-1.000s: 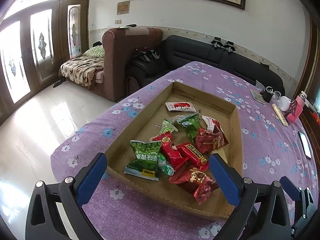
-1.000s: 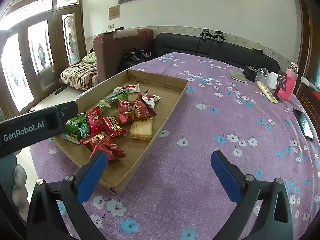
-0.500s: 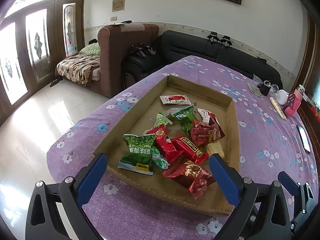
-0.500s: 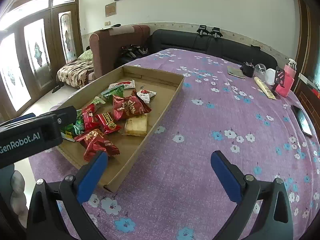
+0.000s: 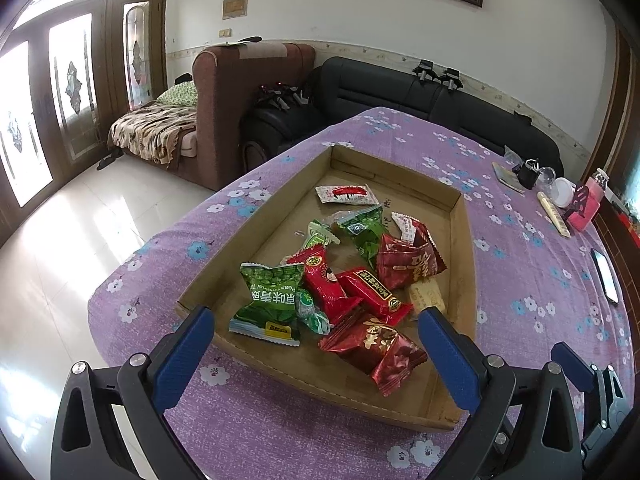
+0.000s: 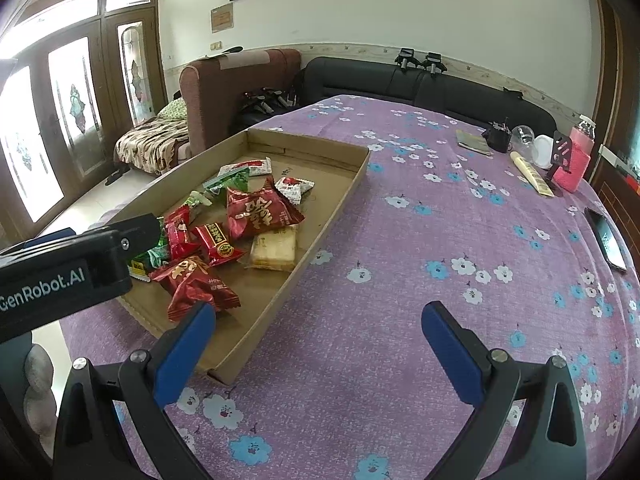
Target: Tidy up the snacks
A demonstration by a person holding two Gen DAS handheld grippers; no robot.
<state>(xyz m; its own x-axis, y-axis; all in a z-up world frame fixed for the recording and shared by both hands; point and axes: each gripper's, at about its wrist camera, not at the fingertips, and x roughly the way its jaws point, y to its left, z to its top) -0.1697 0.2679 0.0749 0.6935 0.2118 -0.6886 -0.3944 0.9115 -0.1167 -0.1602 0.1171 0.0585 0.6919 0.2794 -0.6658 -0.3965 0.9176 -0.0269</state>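
A shallow cardboard tray (image 5: pixel 462 240) (image 6: pixel 344 196) lies on the purple flowered tablecloth and holds several snack packets. Among them are a green pea packet (image 5: pixel 270 300), red packets (image 5: pixel 374 346) (image 6: pixel 256 214), a pale biscuit pack (image 6: pixel 274 246) and a white-red sachet (image 5: pixel 346 194). My left gripper (image 5: pixel 316 350) is open and empty, hovering over the tray's near end. My right gripper (image 6: pixel 316 344) is open and empty, over the tablecloth just right of the tray's near corner. The left gripper's body (image 6: pixel 60 272) shows at the left of the right wrist view.
At the table's far right stand a pink bottle (image 6: pixel 576 160), a black clip, a clear cup and a white lid (image 6: pixel 544 150). A phone (image 6: pixel 606 240) lies near the right edge. Sofas stand behind the table; tiled floor lies to the left.
Both grippers have shifted slightly; the tray and packets sit a little farther and higher in both views. Both stay open. No packet has moved.
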